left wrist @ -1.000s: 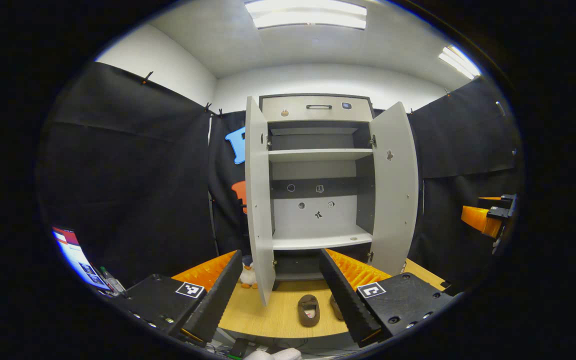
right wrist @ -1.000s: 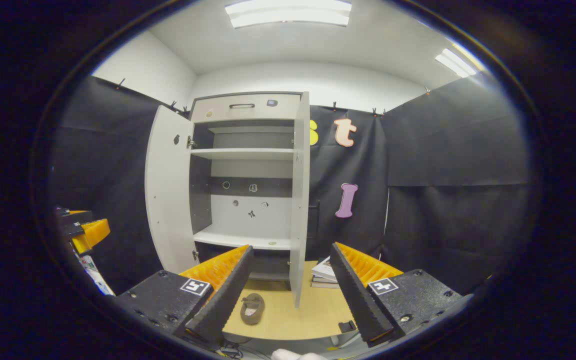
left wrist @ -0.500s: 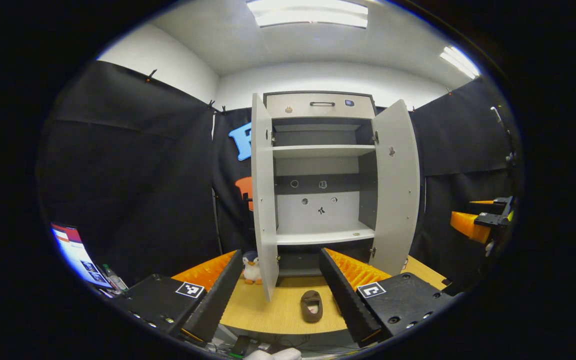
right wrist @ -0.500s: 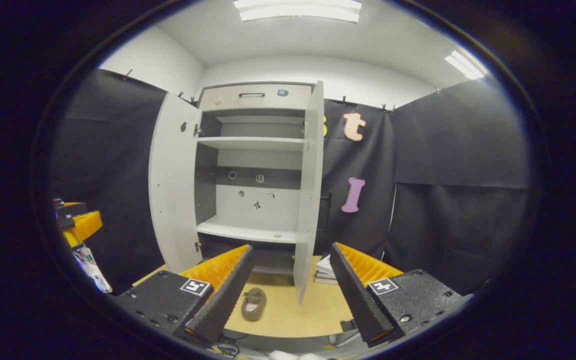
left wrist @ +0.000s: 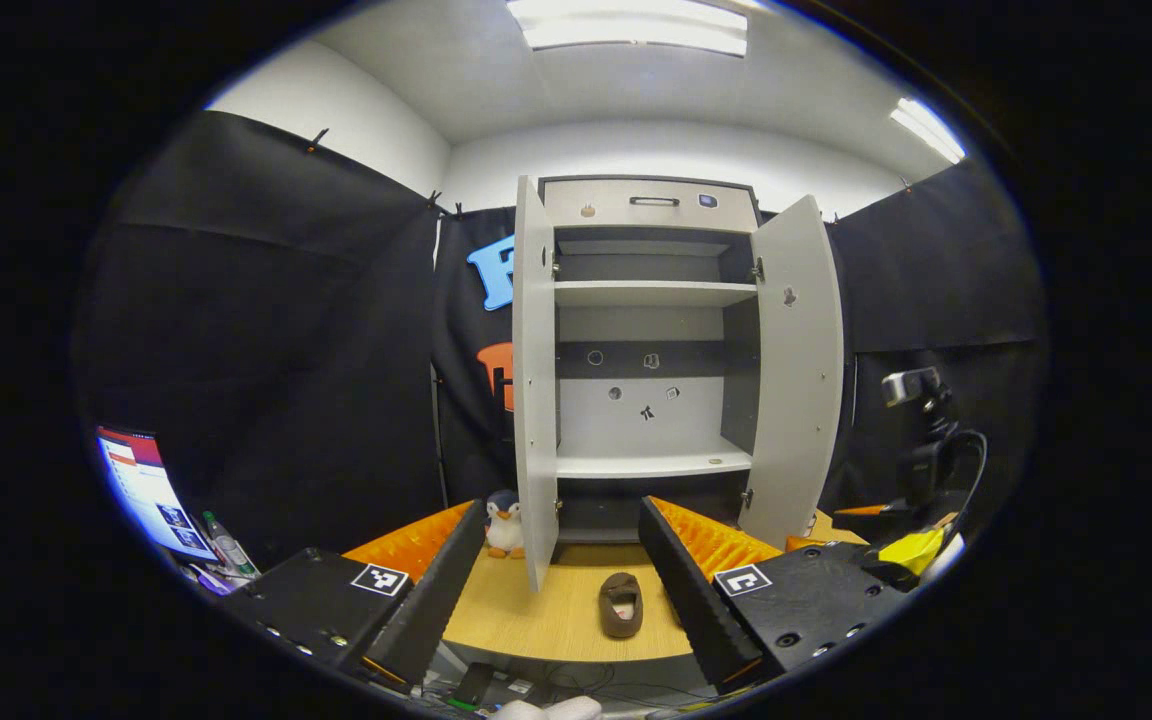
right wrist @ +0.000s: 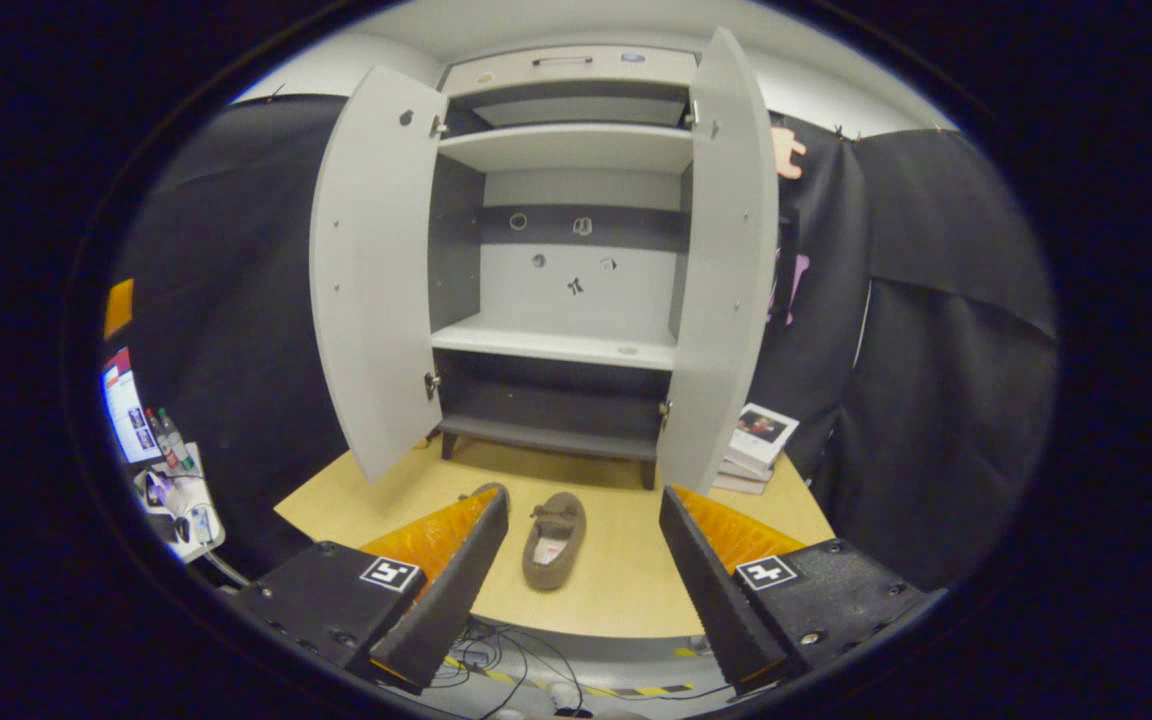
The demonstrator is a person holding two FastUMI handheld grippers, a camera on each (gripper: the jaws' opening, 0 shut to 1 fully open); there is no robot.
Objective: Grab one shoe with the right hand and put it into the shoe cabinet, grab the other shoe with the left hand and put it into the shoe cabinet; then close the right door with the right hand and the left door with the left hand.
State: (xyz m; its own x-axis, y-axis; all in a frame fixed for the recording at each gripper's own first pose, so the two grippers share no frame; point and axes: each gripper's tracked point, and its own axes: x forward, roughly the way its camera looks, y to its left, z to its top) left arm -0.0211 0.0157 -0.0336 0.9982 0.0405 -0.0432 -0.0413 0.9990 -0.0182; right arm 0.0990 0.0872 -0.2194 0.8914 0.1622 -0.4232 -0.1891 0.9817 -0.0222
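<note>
Slippers sit on the wooden table in front of the shoe cabinet, whose left door and right door both stand open. The right gripper view looks down on a brown slipper lying whole between the spread fingers of the right gripper, and a second slipper peeks out behind the left finger, mostly hidden by it. The right gripper's jaws are wide and hold nothing. This view also shows a stack of books beside the right door. The left gripper view sits farther back: one slipper shows between the fingers of the left gripper, also wide and empty, while the other slipper is covered. It adds a toy penguin just left of the left door, a monitor at the far left, and the right gripper low at the right edge, cut off and hard to make out.
</note>
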